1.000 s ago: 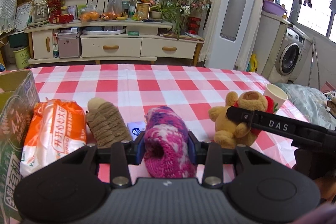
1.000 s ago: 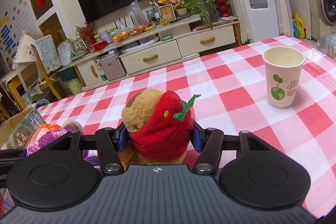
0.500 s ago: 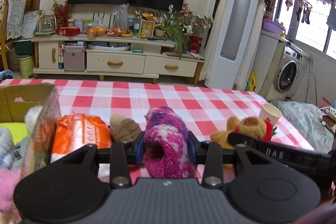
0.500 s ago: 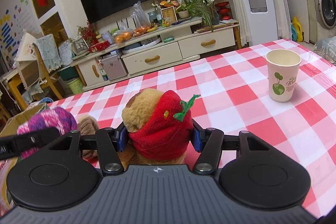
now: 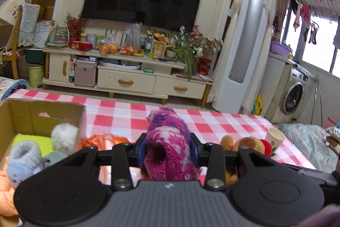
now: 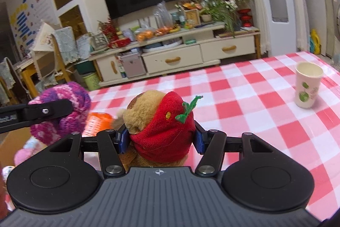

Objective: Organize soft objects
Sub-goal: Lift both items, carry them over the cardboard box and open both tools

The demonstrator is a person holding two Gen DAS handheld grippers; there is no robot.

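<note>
So the pink and purple knitted sock [image 5: 169, 148] is a chunky, fuzzy thing, magenta mixed with white and purple patches, and its open mouth faces straight back at the camera. Its long axis runs forward along the fingers, with the closed purple end pointing away toward the TV stand [image 5: 127, 69]. The left gripper [image 5: 167, 149] has its jaws closed in on both sides of the sock, holding it up above the red checked tablecloth [image 5: 214, 124]. Just left of it is a cardboard box [image 5: 42, 110] with a light blue baby bootie [image 5: 23, 154], a white fluffy ball [image 5: 64, 137] and a yellow-green cloth in it, and an orange packet [image 5: 106, 139] sits between box and sock. The right gripper [image 6: 160, 138] is clamped on a brown teddy bear [image 6: 144, 107] wearing a red strawberry hood with a green stem. A paper cup [image 6: 308, 84] stands upright well off to the right on the table.
</note>
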